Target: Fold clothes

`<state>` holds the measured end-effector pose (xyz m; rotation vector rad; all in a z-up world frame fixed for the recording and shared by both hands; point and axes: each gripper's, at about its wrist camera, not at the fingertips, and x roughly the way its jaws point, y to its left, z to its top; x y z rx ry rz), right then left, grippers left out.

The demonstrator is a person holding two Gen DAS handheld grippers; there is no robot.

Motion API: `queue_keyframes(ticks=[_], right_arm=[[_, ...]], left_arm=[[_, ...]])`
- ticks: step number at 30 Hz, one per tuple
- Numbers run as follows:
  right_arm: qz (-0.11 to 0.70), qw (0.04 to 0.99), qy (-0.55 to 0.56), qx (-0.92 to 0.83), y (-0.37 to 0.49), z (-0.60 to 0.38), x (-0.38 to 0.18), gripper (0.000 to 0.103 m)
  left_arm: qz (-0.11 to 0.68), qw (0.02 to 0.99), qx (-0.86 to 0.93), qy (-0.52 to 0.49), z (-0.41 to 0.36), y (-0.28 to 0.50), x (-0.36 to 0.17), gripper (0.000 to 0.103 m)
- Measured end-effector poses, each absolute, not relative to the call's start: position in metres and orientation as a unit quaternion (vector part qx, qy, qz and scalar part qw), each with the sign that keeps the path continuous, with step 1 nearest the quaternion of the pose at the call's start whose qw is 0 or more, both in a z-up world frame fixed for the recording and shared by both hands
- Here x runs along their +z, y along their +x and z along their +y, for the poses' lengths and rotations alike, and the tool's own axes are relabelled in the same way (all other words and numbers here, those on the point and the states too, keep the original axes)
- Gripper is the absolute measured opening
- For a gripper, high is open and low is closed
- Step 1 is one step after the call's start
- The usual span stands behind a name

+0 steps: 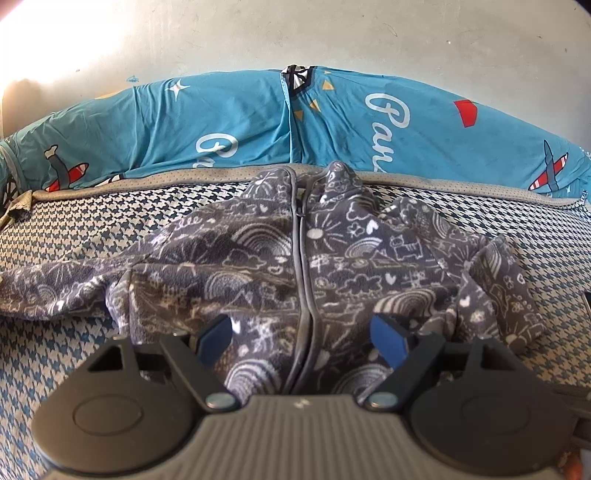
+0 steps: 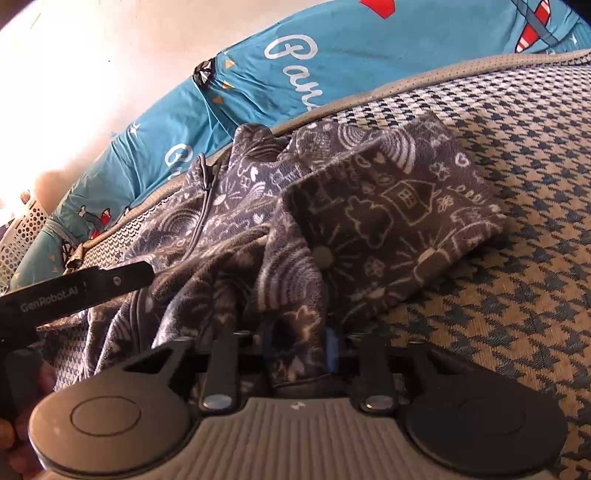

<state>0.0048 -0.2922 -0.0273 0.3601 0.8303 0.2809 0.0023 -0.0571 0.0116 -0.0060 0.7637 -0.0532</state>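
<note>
1. In the left wrist view, the left gripper (image 1: 303, 334) sits at the bottom centre of the frame with its jaws spread wide. The blue pads (image 1: 388, 338) stand apart on either side of the zip, pressing on nothing, so it is released.
2. In the right wrist view, the right gripper (image 2: 300, 349) is at the lower centre, its jaws drawn close together and clenched on a fold of the fleece jacket (image 2: 288, 280). Cloth bunches up between the pads and rises from them.
3. The jacket is dark grey with white doodles of rainbows, clouds, hearts and houses. In the left view it fills the middle of the frame, zip (image 1: 304, 266) running up the centre to the collar near the top.
4. One sleeve (image 1: 55, 288) stretches flat to the left edge of the left view. The other sleeve (image 2: 399, 221) lies folded over in the centre right of the right view.
5. The jacket lies on a blue-and-cream houndstooth bed cover (image 2: 517, 258).
6. Behind it, across the upper part of both views, is a turquoise pillow (image 1: 184, 118) with white lettering and aeroplane prints, against a pale wall (image 1: 295, 33).
7. At the left edge of the right view, a white perforated basket (image 2: 26, 221) shows.
</note>
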Motion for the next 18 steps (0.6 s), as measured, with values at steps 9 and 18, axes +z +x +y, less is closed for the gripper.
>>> queue_keyframes(ticks=[9, 18], right_arm=[[0.289, 0.936, 0.186, 0.075, -0.028, -0.331, 0.035, 0.004], [0.197, 0.965, 0.127, -0.12, -0.079, -0.432, 0.113, 0.004]], left_arm=[[0.373, 0.928, -0.019, 0.004, -0.054, 0.001, 0.011, 0.082], [0.373, 0.928, -0.008, -0.004, -0.044, 0.001, 0.012, 0.082]])
